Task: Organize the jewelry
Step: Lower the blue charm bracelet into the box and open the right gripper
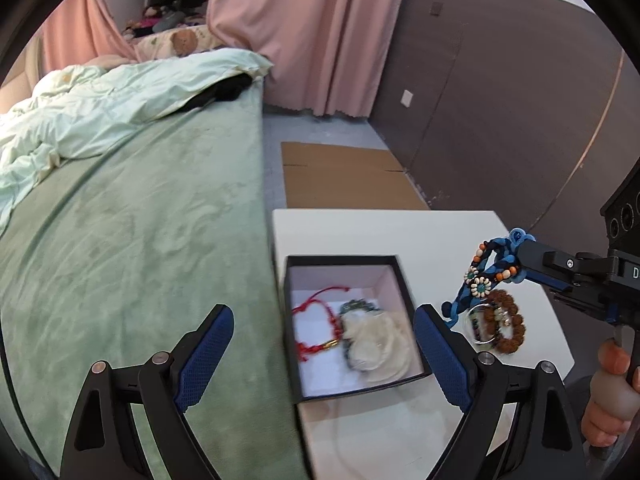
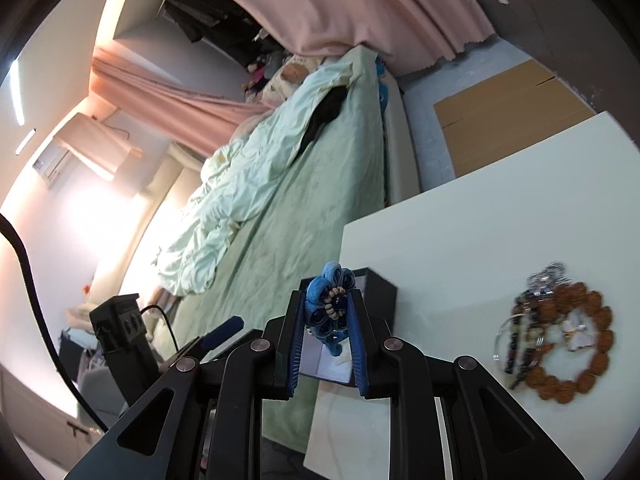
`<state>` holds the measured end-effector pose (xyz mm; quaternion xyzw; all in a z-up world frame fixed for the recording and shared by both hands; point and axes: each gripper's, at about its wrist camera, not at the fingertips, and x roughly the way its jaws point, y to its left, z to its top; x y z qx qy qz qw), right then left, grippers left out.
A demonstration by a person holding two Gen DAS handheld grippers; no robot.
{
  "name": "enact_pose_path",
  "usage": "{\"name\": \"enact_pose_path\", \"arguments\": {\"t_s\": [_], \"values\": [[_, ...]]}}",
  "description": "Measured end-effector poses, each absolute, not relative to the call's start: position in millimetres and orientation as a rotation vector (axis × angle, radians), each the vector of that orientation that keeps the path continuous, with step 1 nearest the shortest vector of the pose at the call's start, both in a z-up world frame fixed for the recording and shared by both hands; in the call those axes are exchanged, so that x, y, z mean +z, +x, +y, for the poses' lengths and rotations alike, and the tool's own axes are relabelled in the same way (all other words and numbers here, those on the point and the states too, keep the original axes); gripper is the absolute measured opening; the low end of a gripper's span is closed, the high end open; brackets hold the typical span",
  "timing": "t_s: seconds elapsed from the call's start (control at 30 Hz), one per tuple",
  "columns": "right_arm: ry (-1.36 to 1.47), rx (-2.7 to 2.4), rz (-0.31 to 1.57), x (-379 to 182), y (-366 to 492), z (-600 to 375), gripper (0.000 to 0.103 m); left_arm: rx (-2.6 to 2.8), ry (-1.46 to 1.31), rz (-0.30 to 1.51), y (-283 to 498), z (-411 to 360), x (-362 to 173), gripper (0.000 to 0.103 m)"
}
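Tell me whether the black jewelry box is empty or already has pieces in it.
Not empty. The lidless black box holds a red cord bracelet, a dark beaded bracelet and a cream pouch on its white lining.

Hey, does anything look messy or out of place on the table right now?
A brown bead bracelet and a few smaller pieces lie in a tangled pile on the white table, outside the black box.
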<state>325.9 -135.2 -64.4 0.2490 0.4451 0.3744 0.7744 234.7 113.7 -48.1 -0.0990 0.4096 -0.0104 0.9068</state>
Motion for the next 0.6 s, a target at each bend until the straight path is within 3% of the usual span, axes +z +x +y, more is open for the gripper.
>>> {"name": "enact_pose_path", "arguments": {"t_s": [0.17, 0.23, 0.3, 0.6], "values": [[0.495, 0.856, 0.988, -67, 325, -108, 0.028, 0.004, -0.221, 0.853, 225, 128, -53, 0.092], [0.47, 0.856, 1.013, -69, 324, -100, 0.063, 0.009, -0.222, 0.858, 224, 130, -54, 0.092], [0.475, 0.829, 1.007, -71, 323, -103, 0.073, 0.012, -0.217, 0.859, 223, 132, -53, 0.092], [0.505, 0.776, 0.961, -60, 311, -149, 0.073, -0.024, -0.201, 0.849, 218, 116, -44, 0.092]]}}
